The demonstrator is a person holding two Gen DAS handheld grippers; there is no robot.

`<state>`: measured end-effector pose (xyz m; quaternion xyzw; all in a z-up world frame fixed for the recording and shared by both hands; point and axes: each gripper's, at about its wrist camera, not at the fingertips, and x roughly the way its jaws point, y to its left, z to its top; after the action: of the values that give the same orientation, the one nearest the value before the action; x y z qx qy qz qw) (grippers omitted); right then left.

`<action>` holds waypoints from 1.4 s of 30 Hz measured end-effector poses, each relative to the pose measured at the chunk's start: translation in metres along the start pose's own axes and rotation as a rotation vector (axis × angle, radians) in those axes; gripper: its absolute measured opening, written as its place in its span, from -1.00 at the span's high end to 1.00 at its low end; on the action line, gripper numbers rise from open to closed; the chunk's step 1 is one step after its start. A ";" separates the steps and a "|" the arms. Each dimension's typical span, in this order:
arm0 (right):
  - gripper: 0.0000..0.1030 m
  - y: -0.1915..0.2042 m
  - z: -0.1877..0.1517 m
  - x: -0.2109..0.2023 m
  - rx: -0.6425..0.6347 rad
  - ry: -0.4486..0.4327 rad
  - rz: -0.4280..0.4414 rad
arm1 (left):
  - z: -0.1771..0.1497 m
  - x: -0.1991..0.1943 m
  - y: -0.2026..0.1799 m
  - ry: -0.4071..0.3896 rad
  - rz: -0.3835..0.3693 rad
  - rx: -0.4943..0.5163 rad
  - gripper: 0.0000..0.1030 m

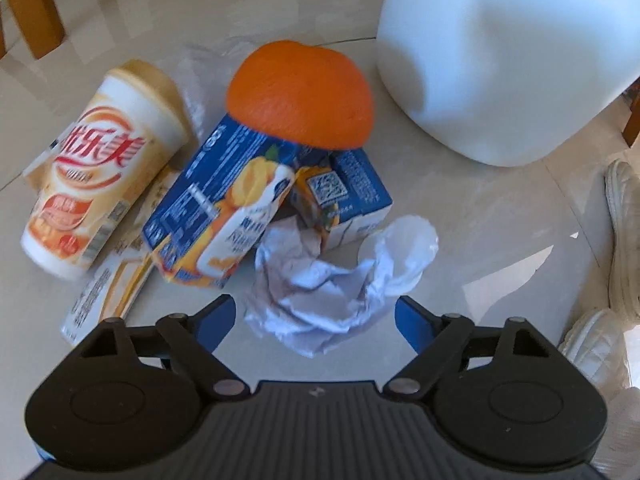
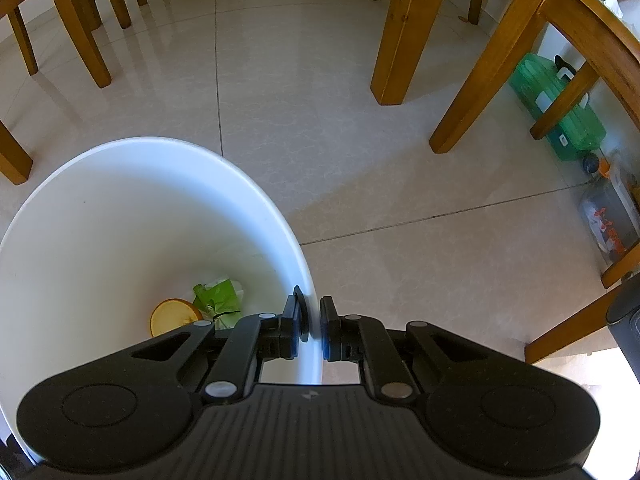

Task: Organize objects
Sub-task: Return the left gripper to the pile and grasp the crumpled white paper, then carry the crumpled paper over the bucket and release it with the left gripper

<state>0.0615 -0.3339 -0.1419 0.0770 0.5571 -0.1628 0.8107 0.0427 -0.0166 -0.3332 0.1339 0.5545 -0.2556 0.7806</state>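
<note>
On the tiled floor, crumpled white paper (image 1: 332, 280) lies between the blue fingers of my left gripper (image 1: 316, 312), which stands open around it. Just beyond the paper, an orange (image 1: 300, 96) rests on two blue juice cartons (image 1: 224, 208). A milk tea cup (image 1: 92, 168) lies on its side at the left, with a flattened carton (image 1: 108, 288) beside it. The white bin (image 1: 500, 48) stands at the upper right. My right gripper (image 2: 314, 320) is shut on the white bin (image 2: 120, 208) at its rim. An orange half (image 2: 176, 316) and a green wrapper (image 2: 220, 300) lie in the bin.
Wooden chair and table legs (image 2: 404, 32) stand around the floor beyond the bin. A green case (image 2: 560, 108) and a large water bottle (image 2: 608, 212) sit at the right wall. A person's white shoes (image 1: 620, 240) are at the right edge of the left wrist view.
</note>
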 end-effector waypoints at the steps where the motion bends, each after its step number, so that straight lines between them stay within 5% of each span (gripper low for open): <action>1: 0.76 0.000 0.000 0.000 0.000 0.000 0.000 | 0.001 0.002 0.000 0.001 -0.001 -0.001 -0.53; 16: 0.76 0.000 0.000 0.000 -0.002 -0.001 -0.003 | -0.007 -0.009 0.000 -0.019 0.008 -0.039 -0.03; 23: 0.76 0.001 -0.001 0.000 0.002 -0.001 -0.001 | -0.007 -0.020 0.003 -0.004 0.004 -0.017 -0.02; 33: 0.76 0.000 0.000 0.001 0.011 0.003 0.006 | 0.008 -0.088 -0.014 0.080 -0.022 0.145 -0.02; 42: 0.76 -0.004 0.000 0.001 0.020 0.006 0.015 | 0.080 -0.180 -0.044 0.038 -0.139 0.198 -0.02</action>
<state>0.0609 -0.3379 -0.1425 0.0901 0.5572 -0.1620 0.8094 0.0364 -0.0479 -0.1334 0.1763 0.5490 -0.3603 0.7333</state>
